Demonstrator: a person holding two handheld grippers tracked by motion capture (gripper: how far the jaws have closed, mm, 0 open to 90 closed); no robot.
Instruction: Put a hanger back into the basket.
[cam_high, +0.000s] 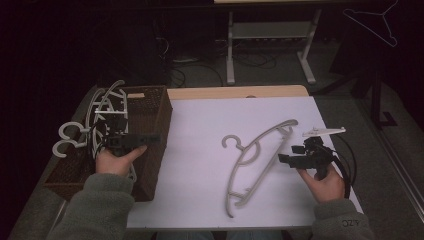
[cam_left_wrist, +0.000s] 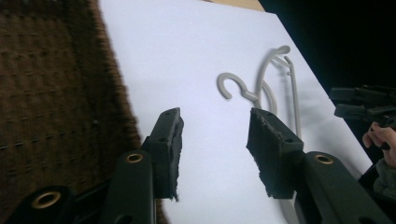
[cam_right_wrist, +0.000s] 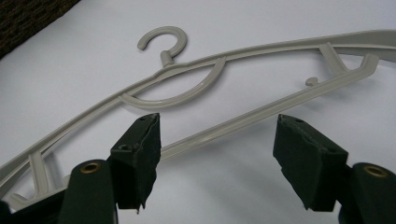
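A beige plastic hanger (cam_high: 243, 150) lies flat on the white table sheet (cam_high: 200, 125), its hook toward the basket. My right gripper (cam_high: 282, 159) is just right of the hanger and points left at it. Its jaws are open in the right gripper view (cam_right_wrist: 217, 123), with the hanger (cam_right_wrist: 261, 48) lying beyond the pads and nothing between them. My left gripper (cam_high: 155, 137) hovers over the right wall of a brown wicker basket (cam_high: 152, 107) and points right. It is open and empty (cam_left_wrist: 215, 121), facing the hanger (cam_left_wrist: 259, 88) and the other gripper (cam_left_wrist: 364, 105).
Several pale hangers (cam_high: 102, 107) stick out of the basket, which stands at the table's left edge (cam_left_wrist: 56, 93). A small white plastic piece (cam_high: 324, 131) lies behind the right gripper. Another hanger (cam_high: 380, 22) hangs in the dark at the far right. Desk legs (cam_high: 230, 50) stand behind the table.
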